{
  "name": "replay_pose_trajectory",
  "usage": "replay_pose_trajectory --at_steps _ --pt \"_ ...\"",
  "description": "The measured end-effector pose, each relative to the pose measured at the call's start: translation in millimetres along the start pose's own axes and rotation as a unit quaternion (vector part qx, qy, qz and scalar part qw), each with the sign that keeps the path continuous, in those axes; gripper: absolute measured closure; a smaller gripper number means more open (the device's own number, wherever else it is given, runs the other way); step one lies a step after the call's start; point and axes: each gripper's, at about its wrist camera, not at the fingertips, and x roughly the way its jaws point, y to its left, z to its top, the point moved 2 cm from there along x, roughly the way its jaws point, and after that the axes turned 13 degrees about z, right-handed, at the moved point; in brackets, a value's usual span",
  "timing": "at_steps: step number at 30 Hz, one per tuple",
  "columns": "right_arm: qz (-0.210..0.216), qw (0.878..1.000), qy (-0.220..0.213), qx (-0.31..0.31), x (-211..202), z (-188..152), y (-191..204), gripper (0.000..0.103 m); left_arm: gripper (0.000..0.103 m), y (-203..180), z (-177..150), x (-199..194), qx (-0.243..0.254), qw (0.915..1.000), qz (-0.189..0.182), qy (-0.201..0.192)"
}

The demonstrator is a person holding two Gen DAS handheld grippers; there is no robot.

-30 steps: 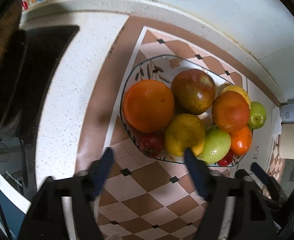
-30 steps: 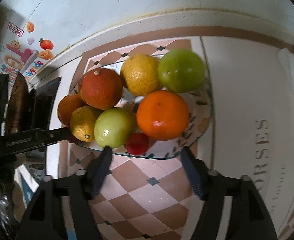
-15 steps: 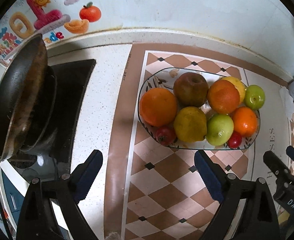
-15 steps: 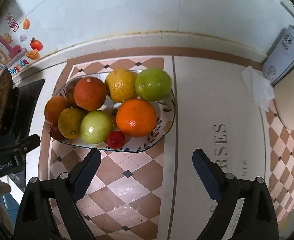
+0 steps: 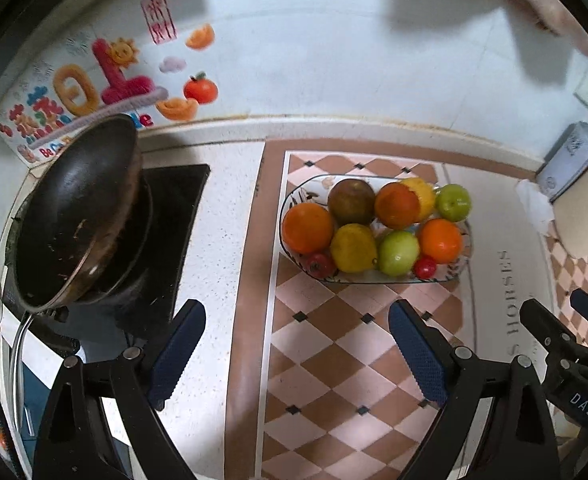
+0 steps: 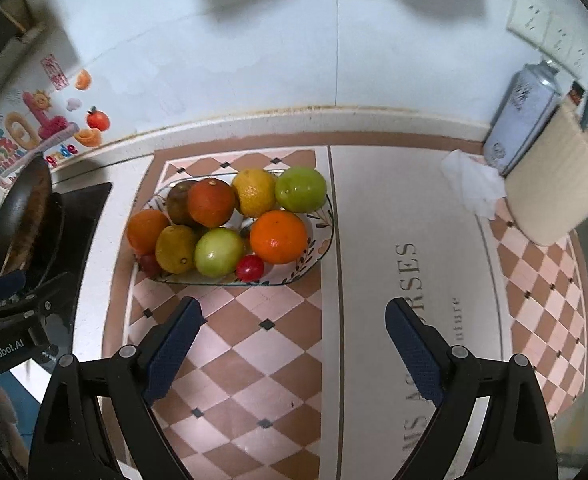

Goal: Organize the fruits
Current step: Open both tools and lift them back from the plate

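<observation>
A glass plate (image 5: 294, 196) (image 6: 322, 236) with a leaf pattern lies on the checked mat, piled with oranges (image 5: 308, 228) (image 6: 278, 237), yellow lemons (image 5: 353, 247) (image 6: 254, 192), green apples (image 5: 398, 253) (image 6: 219, 252), a dark reddish apple (image 5: 351, 201) and small red fruits (image 5: 425, 267) (image 6: 250, 267). My left gripper (image 5: 296, 350) hangs well above the mat in front of the plate, open, nothing between its fingers. My right gripper (image 6: 294, 344) is likewise high and open, empty, nearer than the plate. The right gripper (image 5: 566, 332) also shows at the left wrist view's right edge.
A dark wok (image 5: 74, 208) sits on a black stove (image 5: 178, 216) at the left. A spray can (image 6: 522, 116), crumpled tissue (image 6: 474, 188) and a beige container (image 6: 558, 188) stand at the back right. The wall behind bears colourful stickers (image 5: 106, 84).
Both grippers rose and drew back from the plate, which looks smaller and farther. Their jaws spread wider between the first and second frames. The fruits have not moved.
</observation>
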Motion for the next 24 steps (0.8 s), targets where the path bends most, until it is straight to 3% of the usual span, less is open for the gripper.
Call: replay_pose_trajectory --at_steps 5,15,24 --pt "-0.001 0.999 -0.033 -0.005 -54 -29 15 0.007 0.009 22 -32 -47 -0.009 0.9993 -0.007 -0.034" --pt "0.003 0.995 -0.097 -0.022 -174 -118 67 0.003 0.009 68 -108 -143 -0.009 0.9942 -0.015 -0.106" --pt "0.013 0.99 -0.14 -0.03 -262 -189 98 0.003 0.009 96 -161 -209 -0.018 0.9898 -0.027 -0.139"
